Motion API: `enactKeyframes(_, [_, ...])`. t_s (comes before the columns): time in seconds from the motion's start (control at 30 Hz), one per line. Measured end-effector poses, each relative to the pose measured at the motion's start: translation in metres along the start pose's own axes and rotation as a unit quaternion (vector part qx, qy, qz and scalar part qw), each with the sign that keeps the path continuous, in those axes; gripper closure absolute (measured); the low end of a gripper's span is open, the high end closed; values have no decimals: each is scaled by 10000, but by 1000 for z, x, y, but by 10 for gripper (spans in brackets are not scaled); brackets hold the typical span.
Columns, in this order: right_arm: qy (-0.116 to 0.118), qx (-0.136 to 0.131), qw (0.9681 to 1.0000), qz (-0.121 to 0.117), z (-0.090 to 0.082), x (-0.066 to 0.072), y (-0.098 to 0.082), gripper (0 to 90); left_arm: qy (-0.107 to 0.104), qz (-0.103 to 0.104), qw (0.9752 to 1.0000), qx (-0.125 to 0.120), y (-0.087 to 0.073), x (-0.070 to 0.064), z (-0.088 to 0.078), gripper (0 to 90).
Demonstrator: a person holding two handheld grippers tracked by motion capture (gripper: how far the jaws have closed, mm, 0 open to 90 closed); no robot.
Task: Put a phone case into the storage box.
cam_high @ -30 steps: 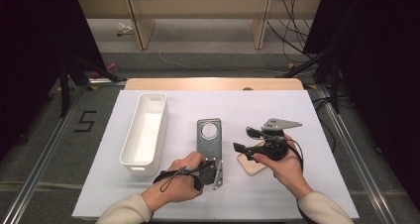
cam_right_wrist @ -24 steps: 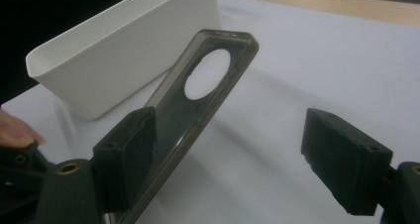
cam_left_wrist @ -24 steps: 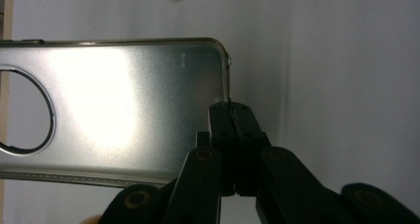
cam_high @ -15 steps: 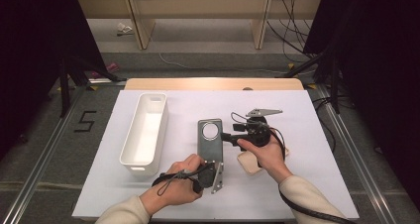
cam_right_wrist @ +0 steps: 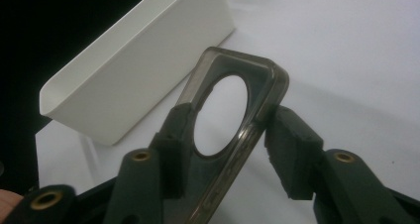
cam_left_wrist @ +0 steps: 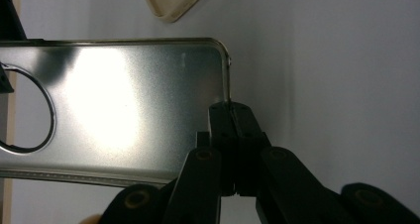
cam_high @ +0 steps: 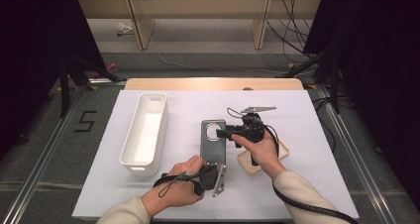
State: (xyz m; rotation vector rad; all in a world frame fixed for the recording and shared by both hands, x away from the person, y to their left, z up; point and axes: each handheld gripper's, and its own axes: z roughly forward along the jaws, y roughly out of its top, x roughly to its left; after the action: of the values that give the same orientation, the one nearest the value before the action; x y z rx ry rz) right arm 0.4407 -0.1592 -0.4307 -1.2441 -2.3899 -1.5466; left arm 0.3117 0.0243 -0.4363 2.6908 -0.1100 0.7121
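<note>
Nearest the person, the left gripper (cam_high: 214, 178) has its jaws pressed together on the near edge of the grey phone case (cam_high: 214, 145), which lies lengthwise on the white table (cam_high: 307, 194) with its round hole at the far end. Farther out, the right gripper (cam_high: 227, 133) straddles that holed end; its jaws have just been closing, one pad against the case's side, the other at the opposite edge. Beside the right hand lies a tan case (cam_high: 247, 162). Off left stands a white bin (cam_high: 145, 130)
</note>
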Motion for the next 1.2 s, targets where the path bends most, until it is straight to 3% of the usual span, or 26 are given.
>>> enactKeyframes(0.23, [118,19,9997,221,-3,0,1,717,8,38,10000,-1,2,-1,0,889])
enactKeyframes(0.47, [244,20,9990,381,-6,1,2,758,5,135,9999,58,2,-1,1,889])
enactKeyframes(0.87, [405,-123,9974,576,-12,10,5,813,71,111,9999,57,0,0,4,887])
enactKeyframes(1.13, [355,-207,9978,519,-16,15,7,822,143,-31,9999,-44,-3,2,7,876])
enactKeyframes(1.2, [312,-246,9980,483,-17,16,8,824,90,-201,9996,-183,-4,3,6,863])
